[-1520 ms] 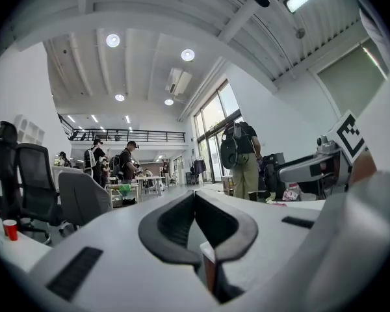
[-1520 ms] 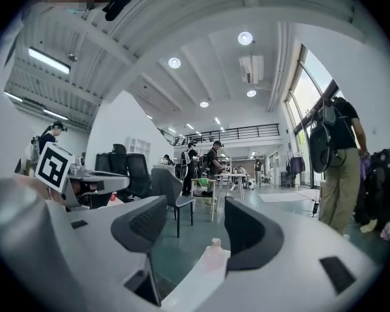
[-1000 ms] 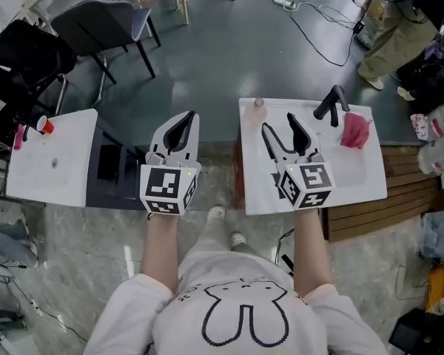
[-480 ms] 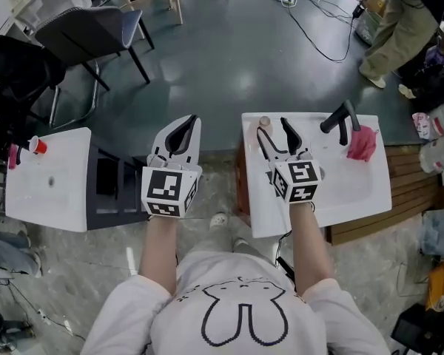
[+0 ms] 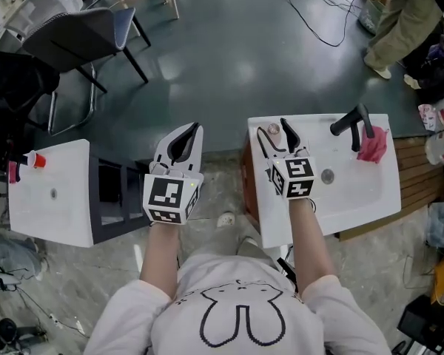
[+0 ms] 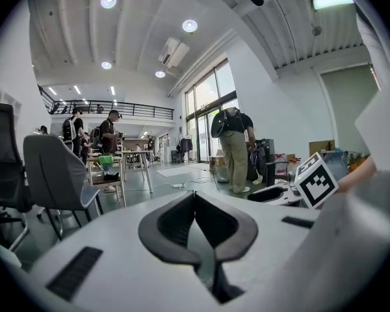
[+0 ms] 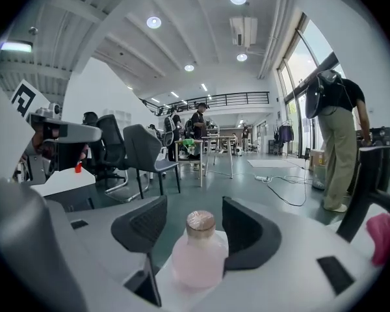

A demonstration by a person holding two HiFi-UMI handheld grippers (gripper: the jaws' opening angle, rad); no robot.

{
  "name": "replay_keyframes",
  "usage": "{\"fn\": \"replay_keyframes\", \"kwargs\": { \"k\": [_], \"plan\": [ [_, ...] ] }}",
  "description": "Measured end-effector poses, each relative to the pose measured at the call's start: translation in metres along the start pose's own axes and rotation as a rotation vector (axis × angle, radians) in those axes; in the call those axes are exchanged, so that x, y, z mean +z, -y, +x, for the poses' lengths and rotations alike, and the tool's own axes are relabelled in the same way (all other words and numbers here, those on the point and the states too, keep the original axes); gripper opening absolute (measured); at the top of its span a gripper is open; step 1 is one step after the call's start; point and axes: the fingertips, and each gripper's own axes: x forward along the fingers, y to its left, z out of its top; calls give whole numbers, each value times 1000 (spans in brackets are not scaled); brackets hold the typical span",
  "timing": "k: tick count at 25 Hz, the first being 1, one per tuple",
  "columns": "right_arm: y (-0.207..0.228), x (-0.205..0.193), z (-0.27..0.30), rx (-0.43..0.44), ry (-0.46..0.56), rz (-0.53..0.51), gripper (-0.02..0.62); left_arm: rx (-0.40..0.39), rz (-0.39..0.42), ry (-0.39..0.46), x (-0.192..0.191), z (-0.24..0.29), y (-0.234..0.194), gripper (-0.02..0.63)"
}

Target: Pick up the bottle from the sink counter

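The person stands at the near edge of the scene with both forearms stretched forward, a gripper in each hand. The right gripper (image 5: pixel 273 134) is held low over the white sink counter (image 5: pixel 355 198), its forearm crossing the counter's near edge and its jaws aimed at the far left corner. There the bottle (image 7: pixel 197 255) stands upright, pale pink with a brownish cap. The jaws are spread wide, one dark pad on each side of the bottle, so it sits in the gap between them. The right pad looks very close to the bottle's side, but whether it touches cannot be told. The bottle rests on the counter and is not lifted.

The left gripper (image 6: pixel 195 198) is held level to the left of the sink counter, above the floor between that counter and another white counter (image 5: pixel 52 205) further left. Its jaws are pressed together at the tips, with nothing between them.

On the sink counter, a black faucet (image 5: pixel 353 124) rises at the far right, with a pink cloth (image 5: pixel 374 145) just beside it. A red cup (image 5: pixel 34 159) stands on the left counter.
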Motion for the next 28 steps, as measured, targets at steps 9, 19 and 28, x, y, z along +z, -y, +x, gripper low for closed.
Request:
{"fn": "replay_keyframes", "kwargs": {
  "k": [9, 19, 28],
  "plan": [
    [9, -27, 27, -48, -61, 16, 282, -3, -20, -32, -21, 6, -15, 9],
    [9, -32, 31, -91, -56, -65, 137, 8, -49, -34, -29, 7, -23, 9],
    [10, -32, 31, -79, -40, -70, 136, -8, -74, -43, -27, 10, -14, 9]
  ]
}}
